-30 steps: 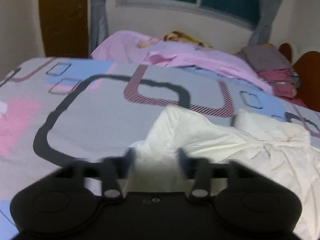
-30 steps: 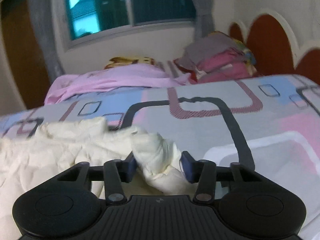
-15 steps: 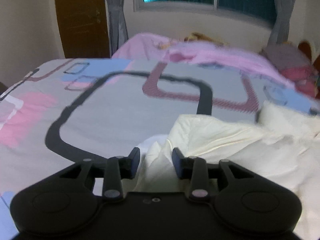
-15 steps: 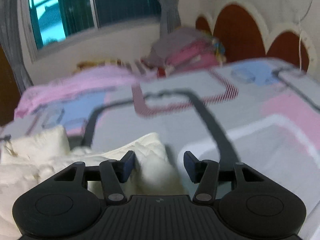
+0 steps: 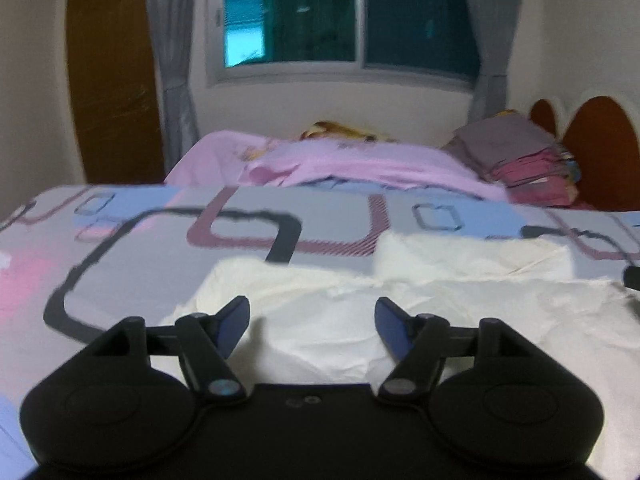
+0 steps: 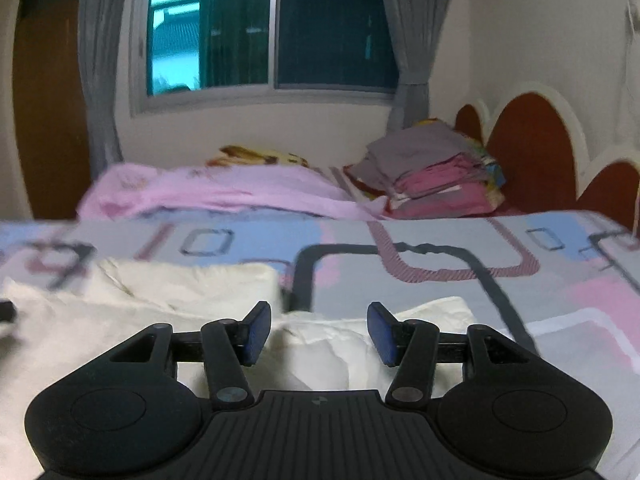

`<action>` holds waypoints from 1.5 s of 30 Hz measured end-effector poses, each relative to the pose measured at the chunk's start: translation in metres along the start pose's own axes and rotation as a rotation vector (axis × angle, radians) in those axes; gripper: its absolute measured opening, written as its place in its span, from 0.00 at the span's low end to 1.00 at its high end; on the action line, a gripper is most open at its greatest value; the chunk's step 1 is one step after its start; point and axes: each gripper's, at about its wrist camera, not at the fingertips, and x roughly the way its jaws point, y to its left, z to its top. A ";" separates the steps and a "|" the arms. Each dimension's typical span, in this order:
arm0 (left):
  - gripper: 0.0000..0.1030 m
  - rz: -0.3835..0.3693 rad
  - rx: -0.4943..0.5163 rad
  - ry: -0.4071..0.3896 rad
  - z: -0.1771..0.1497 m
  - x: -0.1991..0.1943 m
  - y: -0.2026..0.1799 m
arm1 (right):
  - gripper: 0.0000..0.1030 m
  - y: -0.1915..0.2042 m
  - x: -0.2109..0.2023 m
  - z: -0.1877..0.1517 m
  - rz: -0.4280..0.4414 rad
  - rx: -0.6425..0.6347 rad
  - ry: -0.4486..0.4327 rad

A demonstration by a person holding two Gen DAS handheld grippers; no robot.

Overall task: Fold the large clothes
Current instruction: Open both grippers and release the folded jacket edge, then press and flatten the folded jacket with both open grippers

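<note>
A cream-white garment point(image 5: 400, 300) lies crumpled on the patterned bedsheet point(image 5: 140, 264). In the left wrist view my left gripper point(image 5: 312, 324) is open and empty, its blue-padded fingers point(image 5: 234, 326) held just above the garment's near left part. In the right wrist view the same garment point(image 6: 160, 300) spreads to the left. My right gripper point(image 6: 318, 330) is open and empty over the garment's right end point(image 6: 332, 352). The other gripper's dark tip shows at the edge of each view.
A pink blanket point(image 5: 360, 164) lies along the far side of the bed. A stack of folded clothes point(image 6: 432, 172) sits by the red headboard point(image 6: 532, 148). A window with grey curtains point(image 6: 264, 28) and a brown door point(image 5: 112, 80) are behind.
Both grippers were shut on bunched cloth and carried it; now both have opened and let go, and the garment lies flatter on the bed.
</note>
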 end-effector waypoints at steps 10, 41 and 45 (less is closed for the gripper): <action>0.73 0.053 -0.012 -0.019 -0.029 0.027 0.003 | 0.61 -0.013 0.049 -0.030 -0.002 0.023 0.060; 0.92 -0.033 -0.005 0.151 -0.043 -0.011 -0.026 | 0.70 0.013 -0.018 -0.063 0.052 0.001 0.085; 0.92 -0.022 0.013 0.155 -0.047 -0.009 -0.030 | 0.70 0.019 -0.013 -0.072 0.032 -0.025 0.078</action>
